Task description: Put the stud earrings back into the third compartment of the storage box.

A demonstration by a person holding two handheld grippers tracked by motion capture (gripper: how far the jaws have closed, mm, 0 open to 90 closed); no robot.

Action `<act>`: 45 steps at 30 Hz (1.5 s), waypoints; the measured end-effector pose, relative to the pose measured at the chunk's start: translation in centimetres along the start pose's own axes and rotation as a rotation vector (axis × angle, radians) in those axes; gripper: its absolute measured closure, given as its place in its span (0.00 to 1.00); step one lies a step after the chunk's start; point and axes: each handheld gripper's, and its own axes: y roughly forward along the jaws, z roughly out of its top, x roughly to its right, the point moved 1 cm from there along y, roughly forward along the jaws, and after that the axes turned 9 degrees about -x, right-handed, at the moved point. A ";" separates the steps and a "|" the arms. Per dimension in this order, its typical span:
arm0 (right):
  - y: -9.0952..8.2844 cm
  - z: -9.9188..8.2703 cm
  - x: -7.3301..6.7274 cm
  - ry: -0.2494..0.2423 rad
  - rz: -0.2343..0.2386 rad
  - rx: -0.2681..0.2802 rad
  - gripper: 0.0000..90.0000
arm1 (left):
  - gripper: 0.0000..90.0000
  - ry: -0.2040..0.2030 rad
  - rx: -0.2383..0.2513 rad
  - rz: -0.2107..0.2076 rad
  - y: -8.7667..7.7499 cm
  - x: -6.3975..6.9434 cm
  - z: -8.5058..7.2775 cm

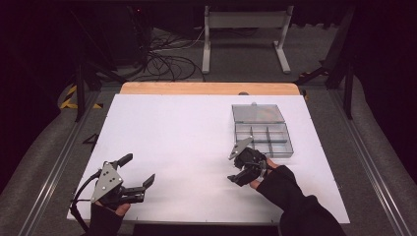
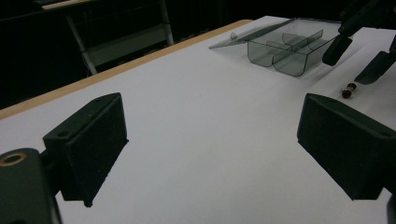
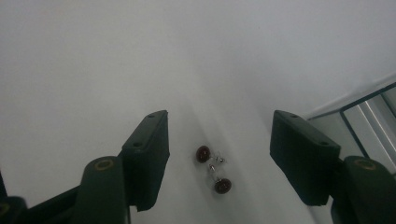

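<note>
Fingers point(image 3: 299, 163) apart over two probable earrings point(image 3: 213, 170), white tabletop point(image 1: 187, 142), dark room

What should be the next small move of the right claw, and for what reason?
Probably lower the right claw a little and close it on one of the two small dark red studs. They lie loose on the white table between its open jaws, not yet touched, and the open compartment box waits just beside.
</note>
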 end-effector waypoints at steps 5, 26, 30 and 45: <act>0.7 0.2 0.0 -0.007 0.000 -0.061 0.46 | 0.10 0.000 -0.002 -0.002 0.0 0.0 0.0; 2.6 0.6 -0.1 -0.055 0.018 -0.201 0.79 | 0.10 -0.001 -0.001 -0.003 0.0 0.1 0.0; 2.6 0.6 -0.1 -0.062 0.027 -0.201 0.85 | 0.10 0.001 0.000 -0.006 0.0 0.1 0.0; 1.3 0.6 0.0 -0.049 0.008 -0.126 0.86 | 0.10 0.003 0.000 -0.004 0.0 0.1 0.0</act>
